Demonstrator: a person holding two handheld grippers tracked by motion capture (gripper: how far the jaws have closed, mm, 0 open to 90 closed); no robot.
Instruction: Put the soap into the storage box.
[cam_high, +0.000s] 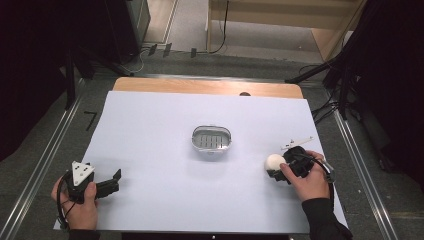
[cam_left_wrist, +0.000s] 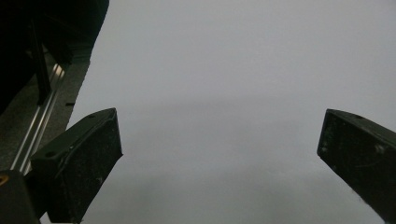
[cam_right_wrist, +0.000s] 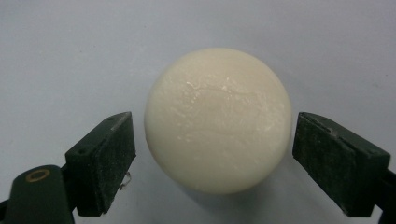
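At the near left of the counter (cam_high: 150, 125), the left tongs (cam_high: 114, 181) rest with jaws spread wide over bare white surface. At the near right, the right tongs (cam_right_wrist: 212, 154) bracket a cream ball (cam_right_wrist: 217, 119) lying on the counter, a small gap showing at each side, nothing clamped. Farther off, mid-counter, sits a metal dish (cam_high: 212, 140).

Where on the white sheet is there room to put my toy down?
Lots of room: the bare stretch of white sheet between the left gripper and the metal dish, and the strip behind the dish. It is crowded at the right front, where the right gripper sits around the white ball.
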